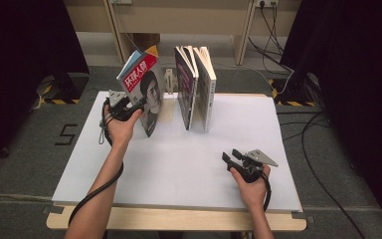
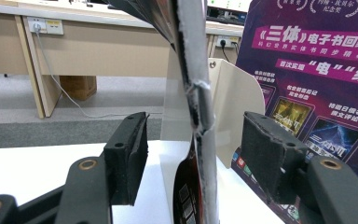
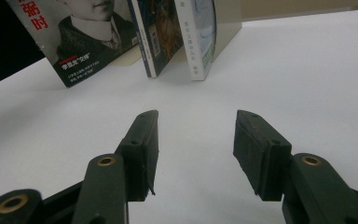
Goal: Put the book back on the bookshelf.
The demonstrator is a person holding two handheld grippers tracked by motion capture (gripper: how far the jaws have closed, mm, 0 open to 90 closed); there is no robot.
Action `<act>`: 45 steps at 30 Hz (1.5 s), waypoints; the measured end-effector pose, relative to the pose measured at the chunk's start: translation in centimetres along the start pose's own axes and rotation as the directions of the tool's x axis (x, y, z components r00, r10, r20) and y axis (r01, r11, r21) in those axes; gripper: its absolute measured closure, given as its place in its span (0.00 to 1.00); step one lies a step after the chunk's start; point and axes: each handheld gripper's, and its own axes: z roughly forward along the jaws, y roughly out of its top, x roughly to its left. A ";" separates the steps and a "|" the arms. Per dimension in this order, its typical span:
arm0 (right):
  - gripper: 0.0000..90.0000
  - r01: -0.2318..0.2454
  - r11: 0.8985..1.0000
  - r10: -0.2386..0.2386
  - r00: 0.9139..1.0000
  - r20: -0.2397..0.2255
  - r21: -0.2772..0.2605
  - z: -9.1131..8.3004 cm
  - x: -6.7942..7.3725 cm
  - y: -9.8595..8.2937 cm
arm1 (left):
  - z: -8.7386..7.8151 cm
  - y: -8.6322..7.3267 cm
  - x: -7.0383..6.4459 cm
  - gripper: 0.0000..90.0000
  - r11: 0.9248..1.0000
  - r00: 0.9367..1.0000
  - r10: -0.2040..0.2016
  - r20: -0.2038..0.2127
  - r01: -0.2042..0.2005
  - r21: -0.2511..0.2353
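Observation:
A book with a red and black portrait cover (image 1: 146,92) leans tilted at the table's back left. My left gripper (image 1: 137,104) is at its near edge. In the left gripper view the book's worn edge (image 2: 198,93) runs up between the jaws of the left gripper (image 2: 193,140), which stand open with a gap on each side. A purple-covered book (image 1: 186,87) and a white book (image 1: 206,87) stand upright to the right of it. Near the front right, my right gripper (image 1: 231,154) rests open on the white table (image 1: 179,169); nothing lies between the jaws of the right gripper (image 3: 196,140).
A cream metal bookend (image 2: 235,93) stands behind the tilted book, next to the purple book (image 2: 317,70). From the right gripper view the portrait book (image 3: 88,37), the middle book (image 3: 154,32) and the white book (image 3: 200,32) line the far side. Cables trail over the floor at right.

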 end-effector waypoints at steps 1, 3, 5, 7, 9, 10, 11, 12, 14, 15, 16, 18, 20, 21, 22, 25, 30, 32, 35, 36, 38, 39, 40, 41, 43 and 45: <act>0.56 0.002 1.000 -0.002 1.000 0.001 0.000 0.0 0.0 0.0 | -0.2 0.0 0.0 0.45 1.000 1.000 -0.005 0.005 0.005 0.003; 0.56 0.001 1.000 -0.001 1.000 0.000 0.002 0.0 0.0 0.0 | -0.3 0.1 0.1 0.45 1.000 1.000 -0.007 0.008 0.007 0.010; 0.56 0.006 1.000 -0.006 1.000 0.001 0.001 0.0 0.0 0.0 | -0.5 0.1 0.0 0.44 1.000 1.000 -0.007 0.012 0.006 0.015; 0.56 0.007 1.000 -0.007 1.000 0.000 0.002 0.0 0.0 0.0 | -0.7 0.1 0.1 0.44 1.000 1.000 -0.009 0.016 0.009 0.022; 0.56 0.008 1.000 -0.008 1.000 0.000 0.002 0.0 0.0 0.0 | -0.8 0.1 0.1 0.43 1.000 1.000 -0.010 0.019 0.009 0.025; 0.56 0.008 1.000 -0.008 1.000 0.000 0.002 0.0 0.0 0.0 | -1.0 0.0 0.0 0.43 0.999 1.000 -0.005 0.023 0.004 0.035; 0.56 0.008 1.000 -0.008 1.000 0.000 0.002 0.0 0.0 0.0 | -1.0 -0.1 0.1 0.43 0.999 1.000 -0.002 0.028 0.001 0.039; 0.56 0.008 1.000 -0.008 1.000 0.000 0.001 0.0 0.0 0.0 | -1.1 -0.3 0.1 0.43 0.999 1.000 -0.003 0.029 0.002 0.042; 0.56 0.008 1.000 -0.008 1.000 0.001 0.002 0.0 0.0 0.0 | -1.2 -0.4 0.1 0.43 0.999 1.000 0.000 0.028 -0.002 0.045; 0.56 0.007 1.000 -0.007 1.000 0.003 -0.001 0.0 0.0 0.0 | -1.4 -0.5 0.2 0.43 0.999 1.000 -0.002 0.029 0.000 0.047; 0.56 0.008 1.000 -0.008 1.000 0.001 0.001 0.0 0.0 0.0 | -1.4 -0.5 0.2 0.43 0.999 1.000 -0.002 0.029 0.000 0.047; 0.56 0.009 1.000 -0.009 1.000 0.001 0.002 0.0 0.0 0.0 | -1.8 -0.6 0.4 0.43 0.998 0.999 0.001 0.032 -0.003 0.055; 0.56 0.008 1.000 -0.008 1.000 0.001 0.002 0.0 0.0 0.0 | -2.0 -0.6 0.4 0.43 0.998 0.999 -0.001 0.036 -0.001 0.055; 0.56 0.009 1.000 -0.009 1.000 0.001 0.002 0.0 0.0 0.0 | -2.1 -0.7 0.4 0.43 0.998 0.999 0.002 0.037 -0.004 0.058; 0.56 0.009 1.000 -0.009 1.000 0.002 0.003 0.0 0.0 0.0 | -2.2 -0.7 0.4 0.43 0.998 0.999 0.003 0.039 -0.005 0.059; 0.56 0.011 1.000 -0.011 1.000 0.003 0.002 0.0 0.0 0.0 | -2.5 -0.8 0.5 0.42 0.998 0.999 0.002 0.040 -0.005 0.061; 0.56 0.008 1.000 -0.008 1.000 0.005 0.003 0.0 0.1 0.0 | -2.9 -1.0 0.7 0.42 0.997 0.999 0.003 0.042 -0.006 0.076; 0.56 0.011 1.000 -0.011 1.000 0.003 0.000 0.0 0.0 0.0 | -3.2 -0.9 0.8 0.42 0.996 0.999 0.009 0.048 -0.013 0.083; 0.56 0.011 1.000 -0.011 1.000 0.004 0.001 0.0 0.0 0.0 | -3.4 -0.9 0.9 0.42 0.996 0.998 0.021 0.053 -0.025 0.090; 0.56 0.009 1.000 -0.009 1.000 0.006 0.003 0.0 0.1 0.0 | -3.6 -0.9 1.0 0.42 0.995 0.998 0.026 0.065 -0.032 0.098; 0.56 0.011 1.000 -0.011 1.000 0.003 0.000 0.0 0.0 0.0 | -3.8 -0.9 1.3 0.42 0.994 0.997 0.025 0.069 -0.033 0.103; 0.56 0.011 1.000 -0.011 1.000 0.003 0.000 0.0 0.0 0.0 | -3.8 -0.9 1.3 0.42 0.994 0.997 0.025 0.069 -0.033 0.103; 0.56 0.010 1.000 -0.010 1.000 0.003 0.000 0.0 0.0 0.0 | -3.9 -0.9 1.4 0.42 0.994 0.997 0.022 0.070 -0.029 0.104; 0.56 0.011 1.000 -0.011 1.000 0.004 0.001 0.0 0.0 0.0 | -4.1 -1.0 1.5 0.42 0.994 0.997 0.018 0.072 -0.025 0.106; 0.56 0.009 1.000 -0.009 1.000 0.005 0.005 0.0 0.1 0.0 | -4.3 -1.0 1.6 0.42 0.994 0.997 0.016 0.077 -0.024 0.109; 0.56 0.009 1.000 -0.009 1.000 0.006 0.005 0.0 0.1 0.0 | -4.6 -1.2 1.7 0.42 0.993 0.996 0.023 0.089 -0.033 0.117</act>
